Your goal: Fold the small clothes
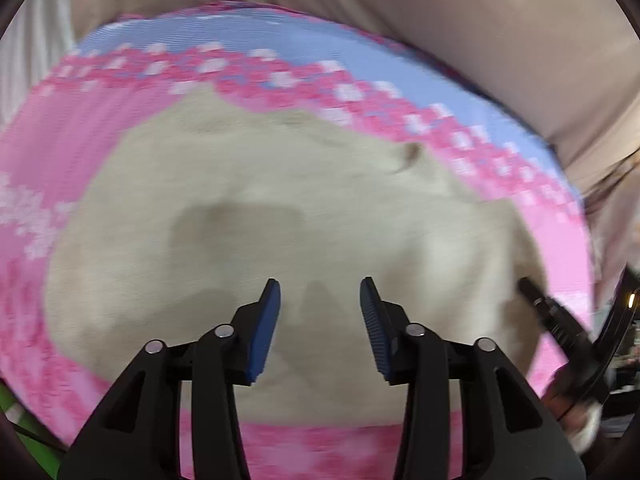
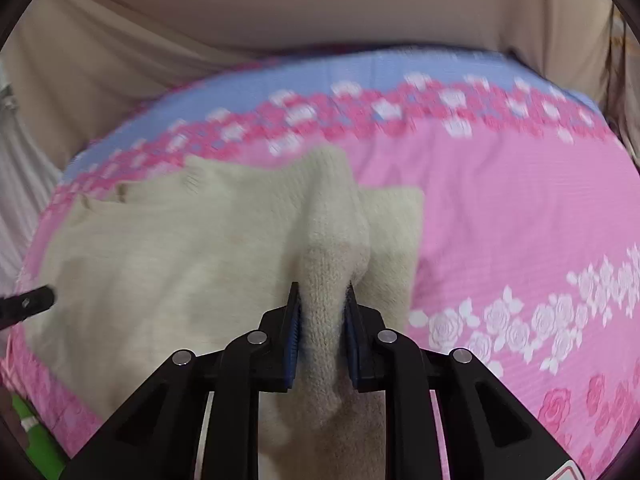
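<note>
A cream knitted garment (image 1: 280, 216) lies spread on a pink and blue floral bedsheet (image 1: 60, 128). My left gripper (image 1: 320, 300) is open and empty, hovering just above the garment's near part. My right gripper (image 2: 322, 304) is shut on a bunched fold of the cream garment (image 2: 160, 248) and holds that fold lifted above the rest of it. The right gripper's fingers (image 1: 536, 296) show at the garment's right edge in the left wrist view. The left gripper's fingertip (image 2: 36, 300) shows at the garment's left edge in the right wrist view.
The bedsheet (image 2: 520, 208) with white and pink roses stretches to the right of the garment. A beige curtain (image 2: 320, 4) hangs behind the bed. A green object (image 2: 32, 432) sits at the lower left edge.
</note>
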